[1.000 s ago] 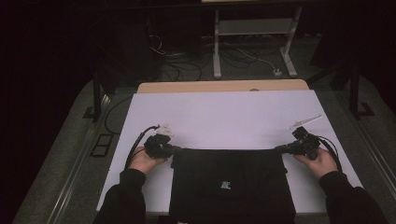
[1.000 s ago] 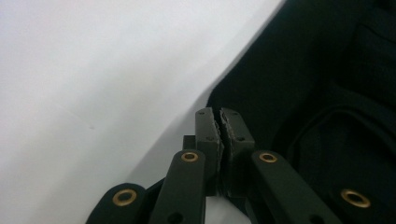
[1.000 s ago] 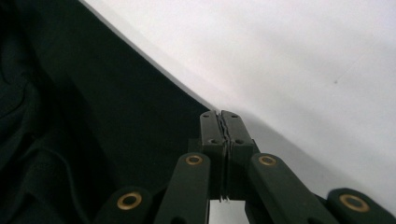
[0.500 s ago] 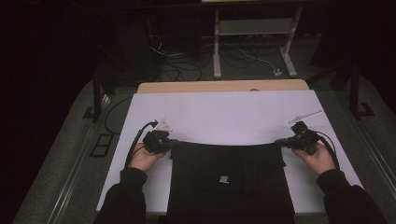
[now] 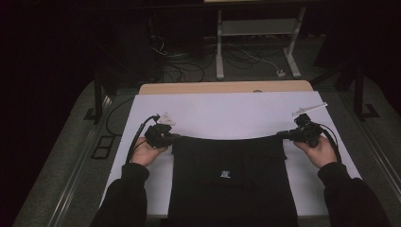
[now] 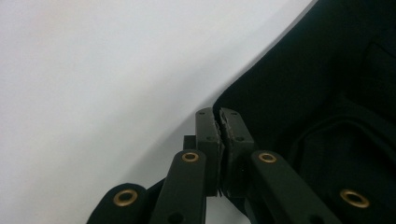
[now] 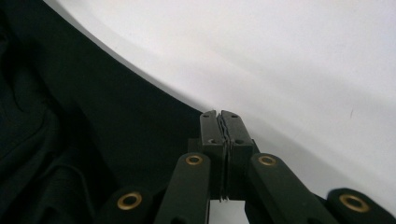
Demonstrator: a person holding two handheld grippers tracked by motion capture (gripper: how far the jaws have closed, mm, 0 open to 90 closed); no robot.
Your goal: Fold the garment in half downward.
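Hand-held grippers (image 5: pixel 176 137) (image 5: pixel 280 135) on soft black cloth (image 5: pixel 231 177)

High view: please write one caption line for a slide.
Two hand-held grippers, left gripper and right gripper, pinch the far corners of a black garment on a white table.

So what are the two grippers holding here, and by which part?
Both hold the black garment: left gripper and right gripper are each shut on a far corner of its top edge.
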